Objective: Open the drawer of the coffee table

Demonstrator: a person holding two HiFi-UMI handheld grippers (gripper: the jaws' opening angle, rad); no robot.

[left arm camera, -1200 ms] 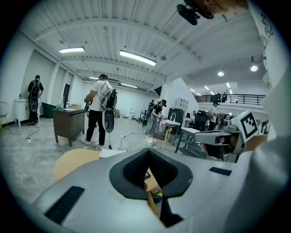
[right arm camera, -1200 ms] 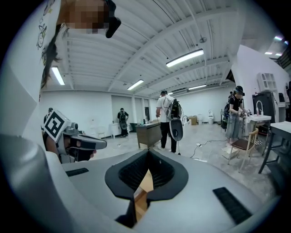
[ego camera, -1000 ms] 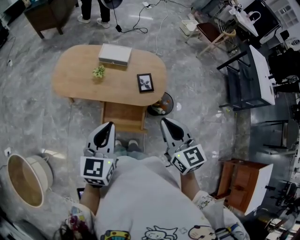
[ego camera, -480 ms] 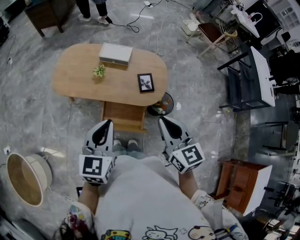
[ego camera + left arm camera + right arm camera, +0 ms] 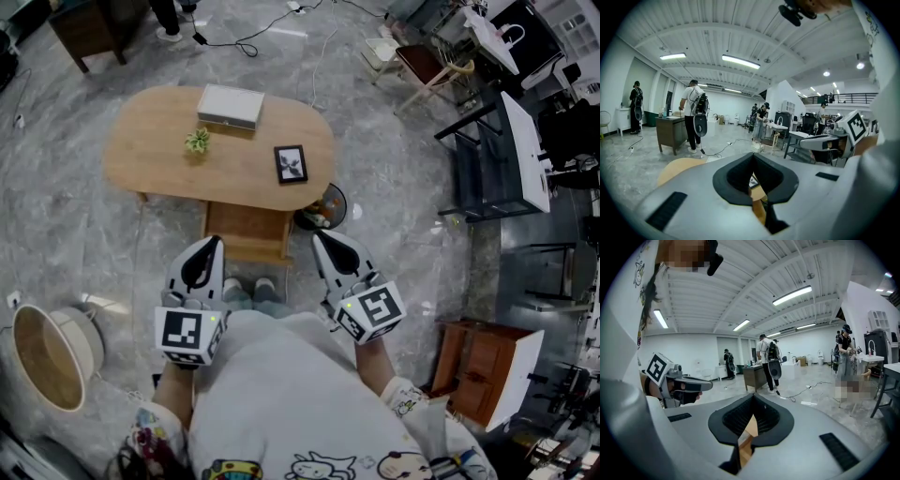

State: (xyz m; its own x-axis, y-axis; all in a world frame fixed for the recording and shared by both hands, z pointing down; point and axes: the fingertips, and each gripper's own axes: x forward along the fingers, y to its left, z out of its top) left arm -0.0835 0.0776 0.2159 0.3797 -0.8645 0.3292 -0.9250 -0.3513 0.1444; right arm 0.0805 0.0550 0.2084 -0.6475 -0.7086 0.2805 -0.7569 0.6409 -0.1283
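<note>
The oval wooden coffee table (image 5: 159, 159) stands on the floor ahead of me. It carries a white box (image 5: 230, 107), a small plant (image 5: 197, 142) and a framed picture (image 5: 291, 164). A wooden drawer (image 5: 246, 232) juts out from under its near edge. My left gripper (image 5: 215, 243) and right gripper (image 5: 318, 236) hover side by side in front of my chest, short of the drawer and touching nothing. Both are shut and empty. In the left gripper view the shut jaws (image 5: 753, 156) frame a sliver of the table (image 5: 679, 168). The right gripper view (image 5: 753, 398) shows the same.
A round basket-like tub (image 5: 52, 361) sits at the lower left. A small round fan (image 5: 325, 208) lies by the table's right end. A wooden cabinet (image 5: 487, 370), a dark desk (image 5: 497, 159) and a chair (image 5: 431, 75) fill the right side. Cables (image 5: 272, 33) run beyond the table.
Both grippers have stayed nearly where they were. The person standing beyond the table has walked off toward the top left of the head view.
</note>
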